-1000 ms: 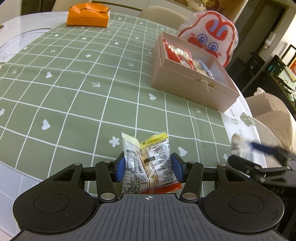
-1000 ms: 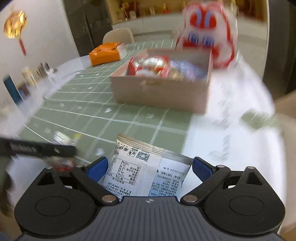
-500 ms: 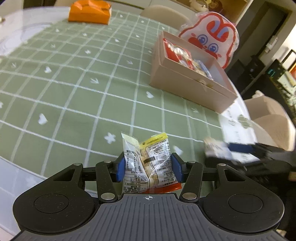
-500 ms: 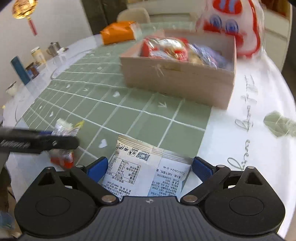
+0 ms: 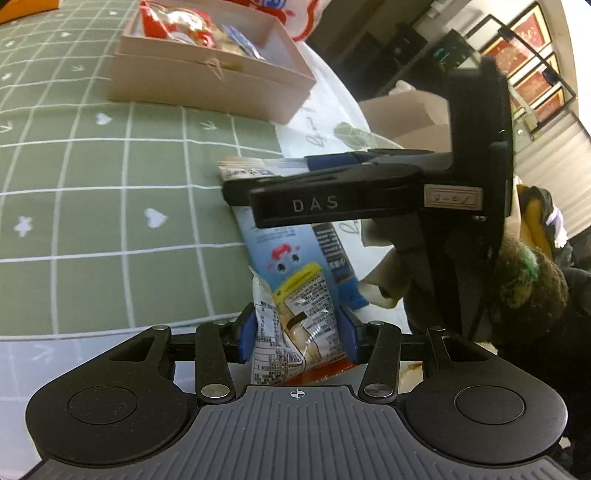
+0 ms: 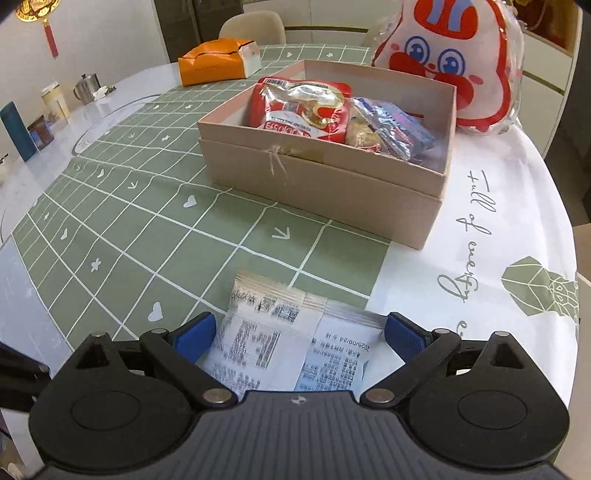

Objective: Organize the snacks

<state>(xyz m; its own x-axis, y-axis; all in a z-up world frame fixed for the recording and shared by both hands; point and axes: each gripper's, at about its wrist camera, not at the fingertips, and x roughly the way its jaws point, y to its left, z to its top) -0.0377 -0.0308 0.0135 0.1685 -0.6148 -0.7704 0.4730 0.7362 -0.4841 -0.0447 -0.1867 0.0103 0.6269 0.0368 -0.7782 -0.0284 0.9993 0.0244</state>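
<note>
right wrist, green grid tablecloth [image 6: 110,206], beige chair [image 6: 253,26]

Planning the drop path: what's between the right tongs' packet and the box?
Right wrist view: only bare green checked tablecloth lies between the white packet in the right tongs and the cardboard box.
</note>
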